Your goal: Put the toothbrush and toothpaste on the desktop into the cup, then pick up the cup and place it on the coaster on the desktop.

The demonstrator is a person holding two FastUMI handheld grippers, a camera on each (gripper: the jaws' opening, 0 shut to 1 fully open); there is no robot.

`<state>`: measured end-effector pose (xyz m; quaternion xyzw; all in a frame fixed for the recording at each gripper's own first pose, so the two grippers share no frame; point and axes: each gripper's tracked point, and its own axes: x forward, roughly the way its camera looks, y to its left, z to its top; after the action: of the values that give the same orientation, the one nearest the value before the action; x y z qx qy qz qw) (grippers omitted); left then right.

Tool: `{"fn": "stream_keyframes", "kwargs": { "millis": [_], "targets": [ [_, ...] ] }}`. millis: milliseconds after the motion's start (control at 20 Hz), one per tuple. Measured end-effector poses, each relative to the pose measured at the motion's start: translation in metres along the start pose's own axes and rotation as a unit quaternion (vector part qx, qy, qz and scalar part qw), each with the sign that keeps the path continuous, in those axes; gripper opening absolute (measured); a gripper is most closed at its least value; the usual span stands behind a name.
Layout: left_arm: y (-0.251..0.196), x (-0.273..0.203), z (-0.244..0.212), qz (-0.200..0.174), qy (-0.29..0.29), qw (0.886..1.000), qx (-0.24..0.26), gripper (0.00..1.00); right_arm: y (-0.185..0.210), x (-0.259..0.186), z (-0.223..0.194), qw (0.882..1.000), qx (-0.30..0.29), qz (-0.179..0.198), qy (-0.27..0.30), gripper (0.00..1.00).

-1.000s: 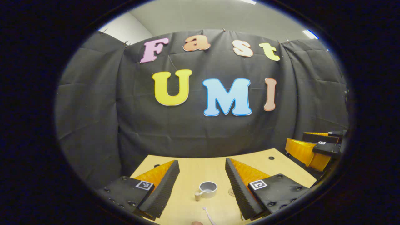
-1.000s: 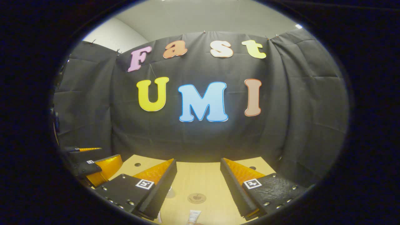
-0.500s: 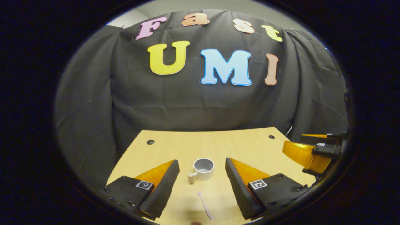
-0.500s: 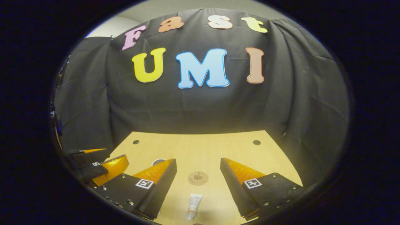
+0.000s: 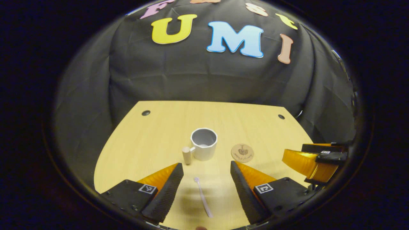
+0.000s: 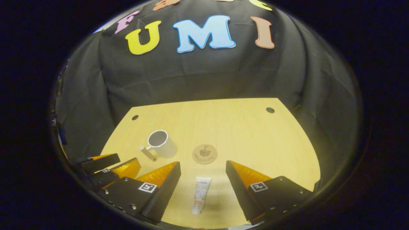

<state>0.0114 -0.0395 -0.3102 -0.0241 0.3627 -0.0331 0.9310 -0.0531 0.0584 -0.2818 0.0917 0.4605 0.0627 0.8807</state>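
Note:
A white cup (image 5: pixel 204 143) with a wooden handle stands upright mid-desk; it also appears as the cup (image 6: pixel 162 143) in the right gripper view. A round brown coaster (image 5: pixel 242 153) lies to its right, coaster (image 6: pixel 204 154). A pale toothbrush (image 5: pixel 203 197) lies flat between the fingers of my left gripper (image 5: pixel 206 169), which is open and above the desk. A white toothpaste tube (image 6: pixel 201 195) lies flat between the fingers of my right gripper (image 6: pixel 203 167), also open. The right gripper (image 5: pixel 314 158) shows at the right edge of the left gripper view, the left gripper (image 6: pixel 110 164) at the lower left of the right gripper view.
The light wooden desk (image 5: pixel 159 134) has small dark holes near its far corners (image 5: pixel 146 112) (image 5: pixel 281 117). Black cloth walls it in behind and at both sides.
Both gripper views have tilted downward, bringing far more of the desk into sight. The cup, coaster, toothbrush and toothpaste have not moved on the desk; both grippers stay open.

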Motion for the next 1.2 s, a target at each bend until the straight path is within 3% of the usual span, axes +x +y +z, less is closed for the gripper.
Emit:
{"fn": "stream_keyframes", "kwargs": {
  "millis": [250, 350, 450, 700, 1200],
  "targets": [
    [0.004, 0.025, -0.058, -0.008, 0.079, 0.997, -0.019, 0.93, 0.006, 0.021, -0.053, 0.997, 0.009, 0.007, 0.071, 0.91],
    [0.006, 0.032, -0.078, -0.009, 0.107, 0.994, -0.026, 0.99, 0.009, 0.03, -0.067, 0.995, 0.009, 0.009, 0.095, 0.91],
    [0.011, 0.04, -0.099, -0.003, 0.135, 0.99, -0.038, 0.93, 0.01, 0.037, -0.083, 0.992, 0.008, 0.01, 0.124, 0.91],
    [0.023, 0.054, -0.138, 0.015, 0.205, 0.977, -0.052, 0.97, 0.014, 0.059, -0.124, 0.982, 0.011, 0.007, 0.191, 0.91],
    [0.039, 0.08, -0.174, 0.055, 0.264, 0.961, -0.061, 0.98, 0.004, 0.087, -0.159, 0.966, 0.003, -0.031, 0.255, 0.9]
  ]
}}
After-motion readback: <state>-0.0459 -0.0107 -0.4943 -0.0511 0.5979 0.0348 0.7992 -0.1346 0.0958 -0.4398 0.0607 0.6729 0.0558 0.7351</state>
